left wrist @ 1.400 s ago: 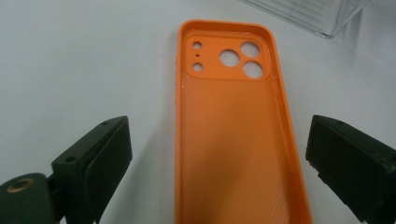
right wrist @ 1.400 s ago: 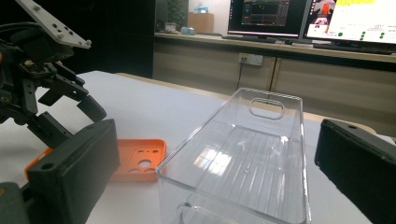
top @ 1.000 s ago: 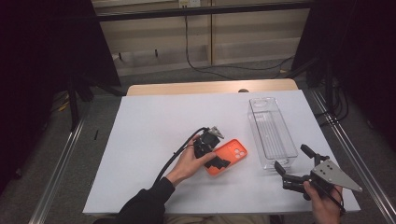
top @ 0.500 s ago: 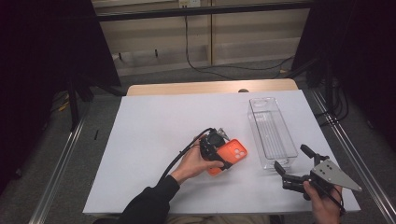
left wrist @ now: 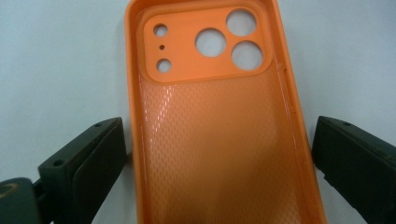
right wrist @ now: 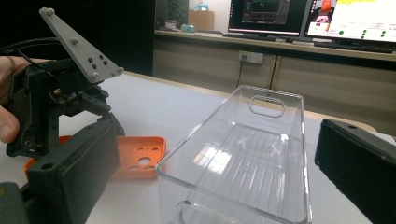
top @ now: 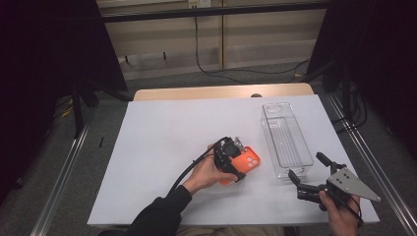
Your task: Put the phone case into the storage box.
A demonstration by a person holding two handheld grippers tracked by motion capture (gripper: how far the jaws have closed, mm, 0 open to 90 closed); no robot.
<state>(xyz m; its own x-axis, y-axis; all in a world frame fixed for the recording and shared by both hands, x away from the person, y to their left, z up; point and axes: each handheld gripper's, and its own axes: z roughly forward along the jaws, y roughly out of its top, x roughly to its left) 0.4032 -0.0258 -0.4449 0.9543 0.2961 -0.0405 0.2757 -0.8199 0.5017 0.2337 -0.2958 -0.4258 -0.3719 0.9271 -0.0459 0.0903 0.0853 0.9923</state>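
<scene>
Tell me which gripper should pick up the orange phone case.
Left. The left gripper already has its open jaws either side of the orange phone case. The right gripper sits open near the table's corner, beyond the clear bin.

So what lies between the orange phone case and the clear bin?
Only bare white table separates the orange phone case from the clear bin, per the high view.

- Right claw [right wrist: 210, 186]: its two black jaws stand wide apart at the lower edge, nothing between them but the near end of the clear plastic bin [right wrist: 243, 154]
- Bin upright on the white bench [right wrist: 154, 105]
- Orange phone case [right wrist: 137, 156] lies flat left of the bin
- Left claw [right wrist: 100, 109], held by a hand [right wrist: 7, 126], sits over the case
</scene>
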